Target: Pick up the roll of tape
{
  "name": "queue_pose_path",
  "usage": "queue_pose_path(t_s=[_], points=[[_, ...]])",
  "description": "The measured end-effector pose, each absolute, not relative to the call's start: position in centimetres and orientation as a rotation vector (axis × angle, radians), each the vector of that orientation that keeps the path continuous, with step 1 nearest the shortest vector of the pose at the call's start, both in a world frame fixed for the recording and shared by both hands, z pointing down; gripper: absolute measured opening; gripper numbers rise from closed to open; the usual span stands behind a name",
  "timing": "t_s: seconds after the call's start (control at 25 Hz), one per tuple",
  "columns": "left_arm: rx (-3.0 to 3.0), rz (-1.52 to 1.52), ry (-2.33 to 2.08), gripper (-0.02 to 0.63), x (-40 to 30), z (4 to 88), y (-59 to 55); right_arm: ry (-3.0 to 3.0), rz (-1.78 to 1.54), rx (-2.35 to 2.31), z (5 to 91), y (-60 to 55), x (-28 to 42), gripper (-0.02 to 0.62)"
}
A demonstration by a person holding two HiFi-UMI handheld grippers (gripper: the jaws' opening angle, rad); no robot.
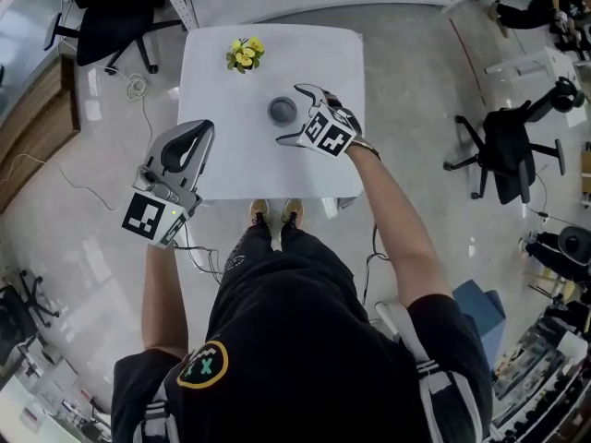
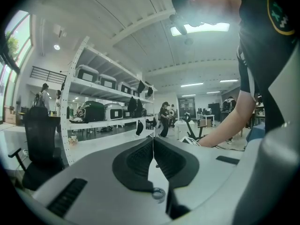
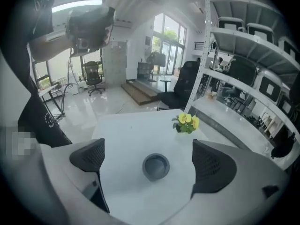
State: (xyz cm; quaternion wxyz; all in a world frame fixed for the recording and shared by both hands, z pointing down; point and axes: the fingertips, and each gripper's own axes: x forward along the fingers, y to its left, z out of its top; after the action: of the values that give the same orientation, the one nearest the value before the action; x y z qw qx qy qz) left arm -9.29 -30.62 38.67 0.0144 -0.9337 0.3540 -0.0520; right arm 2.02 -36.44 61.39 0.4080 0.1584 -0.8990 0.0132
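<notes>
**Tape roll on table, ungripped**

The left gripper [image 1: 198,127] [image 2: 153,140] is held at the near left edge of the white table [image 1: 231,169]. Its jaws are pressed together with nothing between them. The right gripper [image 1: 288,114] [image 3: 151,157] is held over the table's middle, towards the right edge, with its jaws spread wide. The roll of tape [image 1: 283,111] [image 3: 156,167], dark grey, lies flat at the table's centre. It is framed between the spread jaws and appears clear of both pads. A small yellow flower plant [image 1: 245,53] [image 3: 186,123] stands near the table's far edge. A black office chair [image 1: 111,17] is noted beyond the table's far left corner.
</notes>
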Motion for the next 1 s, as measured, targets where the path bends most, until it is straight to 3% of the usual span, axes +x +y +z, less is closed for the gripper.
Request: queue_pose_path(t_s=[0.44,1.0], points=[[-2.905,-0.171,1.099,0.021,-9.6,38.8,-31.4,-2.032,0.146,0.224,73.0,-36.8,2.2,0.594],[-2.980,-0.167,1.188,0.021,-9.9,39.2,-32.4,-1.899,0.161,0.080,79.9,-35.6,-0.4,0.555]])
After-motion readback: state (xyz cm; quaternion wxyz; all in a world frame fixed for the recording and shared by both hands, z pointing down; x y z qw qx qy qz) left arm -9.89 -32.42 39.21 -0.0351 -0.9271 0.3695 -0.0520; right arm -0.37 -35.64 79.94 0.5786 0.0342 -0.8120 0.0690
